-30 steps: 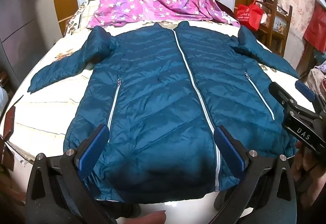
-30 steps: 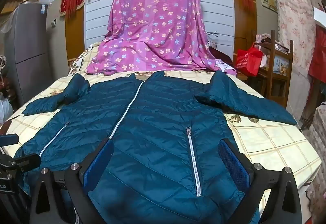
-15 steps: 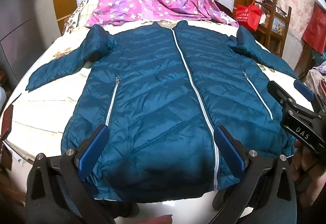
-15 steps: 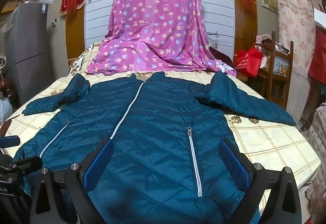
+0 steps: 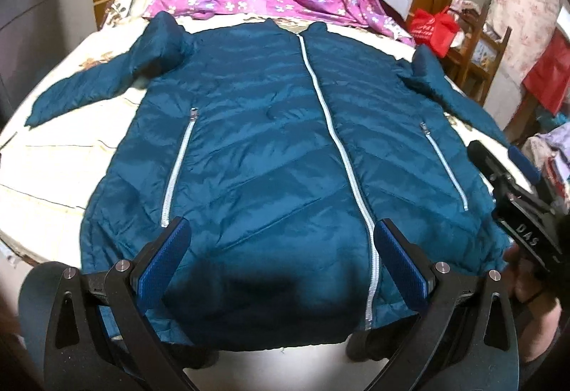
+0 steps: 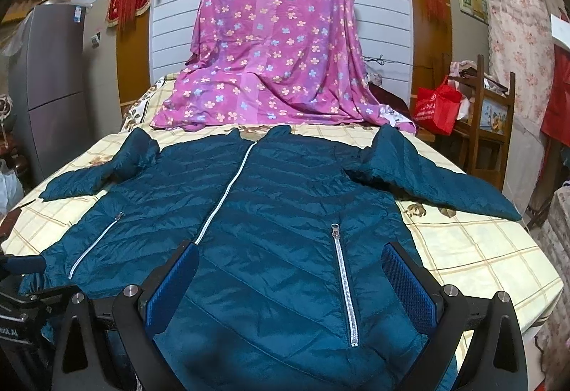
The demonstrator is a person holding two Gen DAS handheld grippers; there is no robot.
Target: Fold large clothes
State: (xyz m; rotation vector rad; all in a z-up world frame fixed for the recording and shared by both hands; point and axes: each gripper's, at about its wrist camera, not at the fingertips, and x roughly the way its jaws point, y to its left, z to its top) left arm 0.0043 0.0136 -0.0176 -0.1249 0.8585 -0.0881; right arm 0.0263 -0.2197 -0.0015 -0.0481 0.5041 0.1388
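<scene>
A teal puffer jacket [image 5: 270, 156] lies flat, front up, on the bed, zipped with a white centre zipper [image 5: 338, 149], both sleeves spread out. It also shows in the right wrist view [image 6: 285, 234]. My left gripper [image 5: 281, 259] is open and empty above the jacket's bottom hem, left of the centre zipper. My right gripper [image 6: 288, 284] is open and empty above the hem on the jacket's right half, around the right pocket zipper [image 6: 343, 280]. The right gripper also appears at the right edge of the left wrist view [image 5: 506, 177].
The bed [image 6: 481, 248] has a cream checked sheet. A purple flowered cloth [image 6: 278, 52] covers the far end. A wooden chair with a red bag [image 6: 438, 106] stands to the right. A grey fridge [image 6: 46, 81] stands to the left.
The left gripper has moved up and tilted down, so the jacket sits lower and fuller in its view. The right gripper has barely moved. The jacket has not moved.
</scene>
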